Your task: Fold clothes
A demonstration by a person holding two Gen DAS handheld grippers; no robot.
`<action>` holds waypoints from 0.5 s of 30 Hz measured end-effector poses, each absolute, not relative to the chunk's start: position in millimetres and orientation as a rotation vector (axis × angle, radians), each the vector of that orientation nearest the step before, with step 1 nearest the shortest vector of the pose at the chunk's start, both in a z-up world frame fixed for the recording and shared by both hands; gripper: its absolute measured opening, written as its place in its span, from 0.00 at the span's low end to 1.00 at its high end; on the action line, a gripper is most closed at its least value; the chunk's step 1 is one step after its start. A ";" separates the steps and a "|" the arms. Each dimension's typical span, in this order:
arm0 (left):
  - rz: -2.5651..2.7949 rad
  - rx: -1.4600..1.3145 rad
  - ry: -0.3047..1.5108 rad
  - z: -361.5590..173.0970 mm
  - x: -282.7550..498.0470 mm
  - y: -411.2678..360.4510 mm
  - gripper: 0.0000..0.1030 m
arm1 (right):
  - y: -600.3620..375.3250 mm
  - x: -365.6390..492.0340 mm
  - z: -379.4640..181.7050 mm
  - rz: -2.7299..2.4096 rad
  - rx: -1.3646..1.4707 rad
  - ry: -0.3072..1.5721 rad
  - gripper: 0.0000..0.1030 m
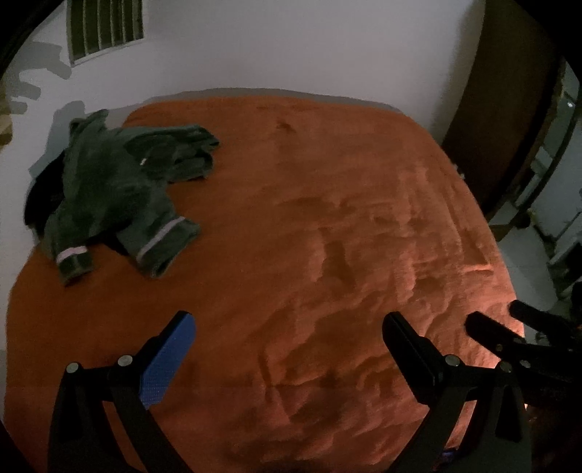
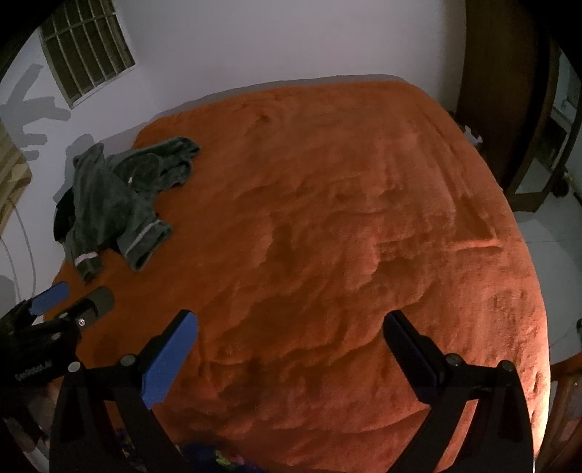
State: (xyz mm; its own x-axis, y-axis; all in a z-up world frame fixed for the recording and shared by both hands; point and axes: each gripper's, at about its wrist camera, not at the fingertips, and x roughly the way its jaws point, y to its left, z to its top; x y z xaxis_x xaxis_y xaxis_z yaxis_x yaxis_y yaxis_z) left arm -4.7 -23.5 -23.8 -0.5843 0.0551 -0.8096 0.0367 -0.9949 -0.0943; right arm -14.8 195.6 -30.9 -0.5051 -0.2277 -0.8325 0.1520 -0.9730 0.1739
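A crumpled dark green garment [image 1: 120,189] with pale stripes at its cuffs lies in a heap at the far left of the orange bedcover [image 1: 309,236]. In the right wrist view the same green garment [image 2: 116,200] sits at the left, near the wall. My left gripper [image 1: 287,327] hovers open over the near part of the bed with nothing between its fingers. My right gripper [image 2: 291,327] is open too and empty, well to the right of the heap. A dark cloth [image 1: 43,193] peeks out from under the heap's left side.
The bed meets a white wall [image 1: 291,47] with a barred window [image 1: 105,29] at the back. A dark wooden door frame [image 2: 509,109] and pale floor [image 2: 553,233] lie past the bed's right edge. The bedcover is rumpled in low folds.
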 end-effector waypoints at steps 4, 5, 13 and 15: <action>2.768 -1.351 -0.186 -22.8 -10.8 -18.4 0.99 | 191.2 -25.5 -33.9 -2.517 1.412 -0.112 0.99; 2.769 -1.342 -0.185 -23.1 -12.6 -17.1 0.99 | 188.8 -27.7 -34.8 -2.517 1.405 -0.102 0.99; 2.789 -1.290 -0.152 -31.3 -35.6 -21.9 0.99 | 173.9 -57.4 -50.6 -2.505 1.401 -0.057 0.99; 2.790 -1.313 -0.154 -37.6 -44.2 -27.4 0.99 | 168.8 -65.7 -53.8 -2.502 1.391 -0.052 0.99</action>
